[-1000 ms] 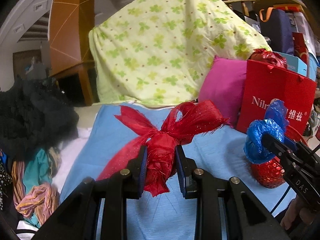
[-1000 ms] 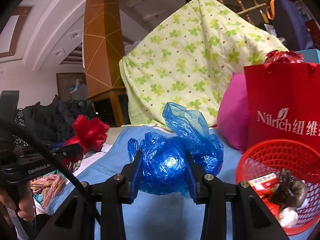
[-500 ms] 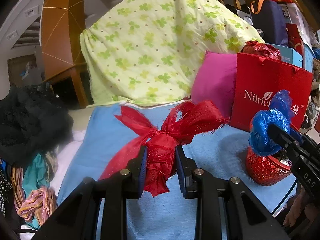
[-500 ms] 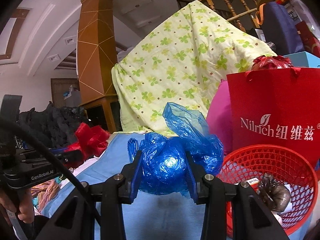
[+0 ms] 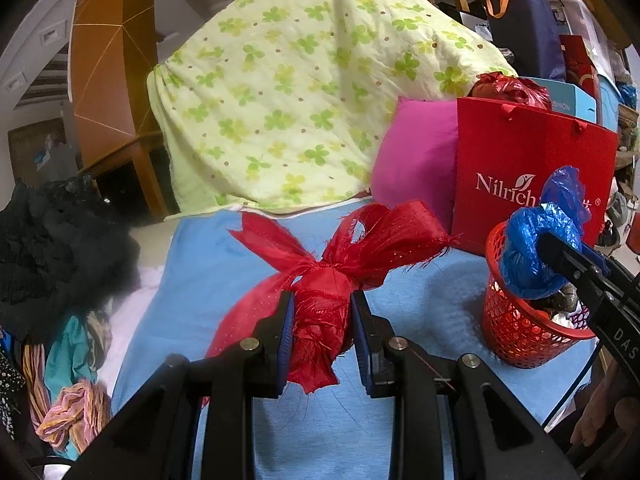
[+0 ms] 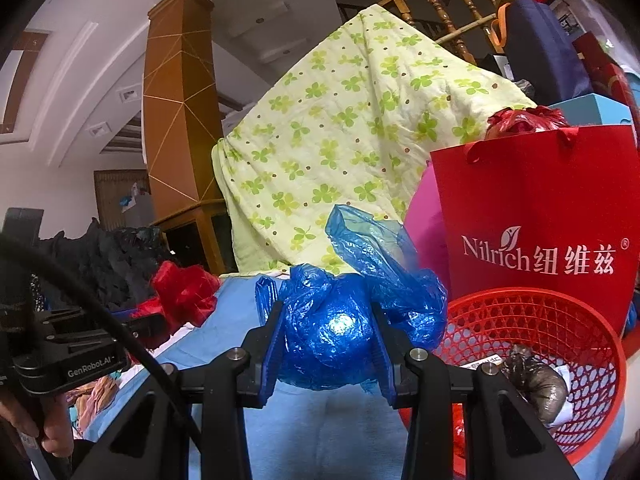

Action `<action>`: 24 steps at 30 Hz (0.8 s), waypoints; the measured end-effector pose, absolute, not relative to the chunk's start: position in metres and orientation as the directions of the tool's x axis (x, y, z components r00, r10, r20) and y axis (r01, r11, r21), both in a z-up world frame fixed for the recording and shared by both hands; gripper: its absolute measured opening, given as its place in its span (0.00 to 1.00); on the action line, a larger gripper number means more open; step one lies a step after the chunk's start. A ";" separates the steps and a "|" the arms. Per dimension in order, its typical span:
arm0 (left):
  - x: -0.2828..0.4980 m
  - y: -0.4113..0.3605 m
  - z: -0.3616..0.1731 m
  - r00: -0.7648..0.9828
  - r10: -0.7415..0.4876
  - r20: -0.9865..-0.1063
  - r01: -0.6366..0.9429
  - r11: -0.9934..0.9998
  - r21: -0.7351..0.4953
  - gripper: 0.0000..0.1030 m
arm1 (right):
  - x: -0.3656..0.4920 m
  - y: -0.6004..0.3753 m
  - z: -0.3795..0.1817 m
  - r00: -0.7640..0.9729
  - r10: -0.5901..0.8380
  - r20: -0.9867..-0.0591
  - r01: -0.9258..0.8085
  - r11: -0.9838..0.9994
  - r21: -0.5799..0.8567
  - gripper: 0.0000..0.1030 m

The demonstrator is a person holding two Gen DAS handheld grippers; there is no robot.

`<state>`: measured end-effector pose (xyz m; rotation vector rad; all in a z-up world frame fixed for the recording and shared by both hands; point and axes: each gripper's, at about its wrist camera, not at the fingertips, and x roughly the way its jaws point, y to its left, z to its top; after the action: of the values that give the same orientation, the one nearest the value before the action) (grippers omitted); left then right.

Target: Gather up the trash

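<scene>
My left gripper [image 5: 322, 332] is shut on a frayed red ribbon bow [image 5: 340, 248], held above the blue cloth [image 5: 200, 264]. My right gripper [image 6: 327, 344] is shut on a crumpled blue plastic bag [image 6: 344, 312], held just left of and over the rim of the red mesh basket [image 6: 560, 320]. The basket holds a dark crumpled wrapper [image 6: 534, 378] and paper scraps. In the left wrist view the blue bag [image 5: 536, 248] hangs over the basket [image 5: 520, 336] at the right. In the right wrist view the red bow [image 6: 184, 292] shows at the left.
A red Nilrich paper bag [image 5: 528, 176] stands behind the basket, next to a pink pillow [image 5: 416, 160]. A green clover-print quilt [image 5: 296, 92] rises at the back. Dark and striped clothes [image 5: 56, 248] pile at the left edge.
My right gripper has carried the blue bag rightward, closer to and over the basket. My left gripper still holds the red bow, shifted slightly toward the basket.
</scene>
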<state>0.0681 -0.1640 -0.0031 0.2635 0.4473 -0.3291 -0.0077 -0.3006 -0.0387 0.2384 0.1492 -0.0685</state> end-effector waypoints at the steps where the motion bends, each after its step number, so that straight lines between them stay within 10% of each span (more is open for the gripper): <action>1: 0.068 -0.164 -0.003 0.850 -0.253 -0.462 0.368 0.913 0.178 0.28 | -0.009 -0.301 -0.039 0.987 -0.052 -0.153 0.087 0.969 0.231 0.41; 24: 0.064 -0.179 -0.008 0.838 -0.266 -0.476 0.399 0.895 0.201 0.28 | -0.024 -0.318 -0.040 0.988 -0.074 -0.132 0.108 0.956 0.273 0.41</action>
<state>0.0642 -0.1790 -0.0083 0.3004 0.4561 -0.3573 -0.0236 -0.3180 -0.0399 0.2833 0.1214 -0.0927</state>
